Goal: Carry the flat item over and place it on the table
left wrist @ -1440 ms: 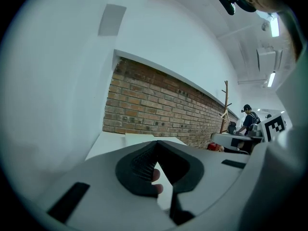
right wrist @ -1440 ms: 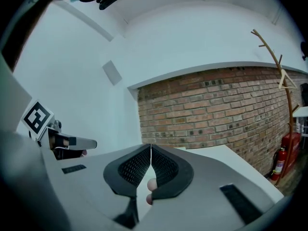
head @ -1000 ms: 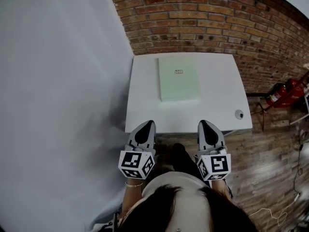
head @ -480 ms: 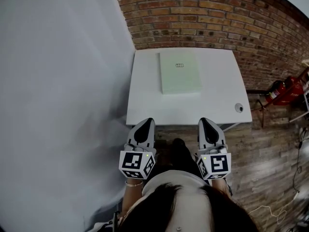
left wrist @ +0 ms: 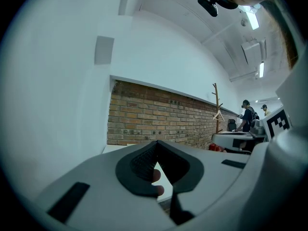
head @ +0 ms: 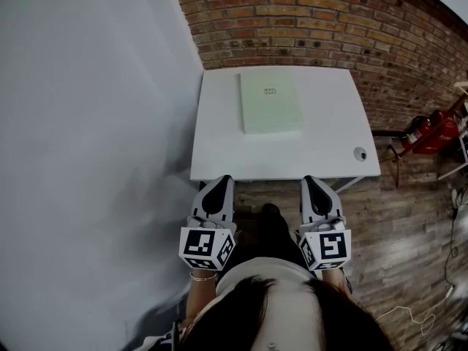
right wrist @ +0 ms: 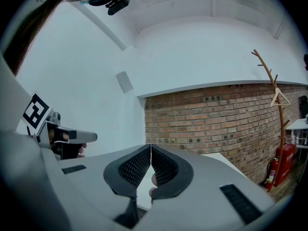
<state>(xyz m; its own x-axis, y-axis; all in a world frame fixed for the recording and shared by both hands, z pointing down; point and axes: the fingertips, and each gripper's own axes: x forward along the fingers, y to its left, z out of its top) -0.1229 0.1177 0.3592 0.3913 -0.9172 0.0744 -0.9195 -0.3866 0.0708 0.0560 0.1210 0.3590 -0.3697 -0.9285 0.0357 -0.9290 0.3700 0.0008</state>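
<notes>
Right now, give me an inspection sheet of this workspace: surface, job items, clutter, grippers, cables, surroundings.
Surface: white table, set against the brick wall, mostly bare.
Job's things: pale green flat item lies flat on the table's far half, left of centre.
Clutter: nothing seen; only a round grommet near the table's right near corner.
Grippers: left gripper and right gripper both shut, empty, side by side at the table's near edge.
Cables: thin cable on the wooden floor, lower right.
Surroundings: white wall at left; red fire extinguisher at right.
</notes>
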